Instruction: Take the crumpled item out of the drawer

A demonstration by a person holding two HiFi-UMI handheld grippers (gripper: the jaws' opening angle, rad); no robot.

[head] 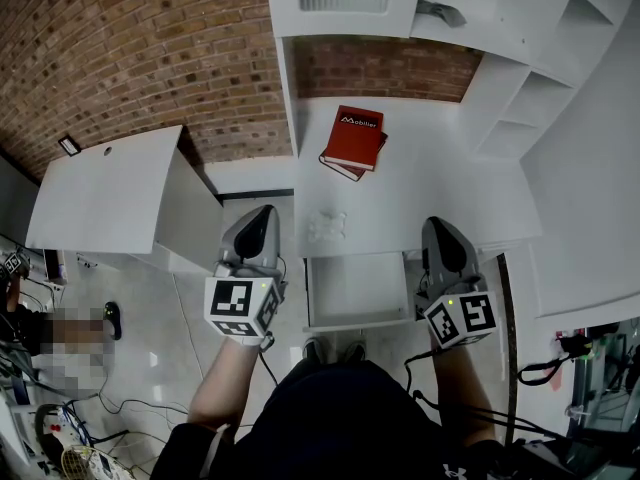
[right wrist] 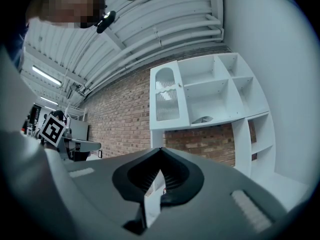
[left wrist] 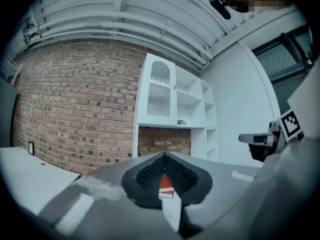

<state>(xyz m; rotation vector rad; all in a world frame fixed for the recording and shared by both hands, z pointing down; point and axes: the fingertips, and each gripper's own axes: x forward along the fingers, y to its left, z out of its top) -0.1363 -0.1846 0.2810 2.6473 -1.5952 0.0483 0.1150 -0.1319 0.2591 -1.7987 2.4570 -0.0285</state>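
A crumpled clear-white item (head: 328, 226) lies on the white desk top (head: 430, 183), just behind the pulled-out drawer (head: 355, 290). The drawer's white inside shows nothing in it. My left gripper (head: 262, 212) hangs left of the drawer, beside the desk's left edge, shut with nothing in it. My right gripper (head: 438, 224) is over the desk's front edge at the drawer's right, also shut and empty. In the left gripper view the left gripper (left wrist: 164, 155) has its tips together. The right gripper (right wrist: 160, 151) in its own view looks the same.
A red book (head: 353, 138) lies further back on the desk, and a sliver of the book (left wrist: 166, 186) shows between the left jaws. White shelves (head: 520, 88) rise behind and to the right. A white cabinet (head: 110, 193) stands left. Cables lie on the floor.
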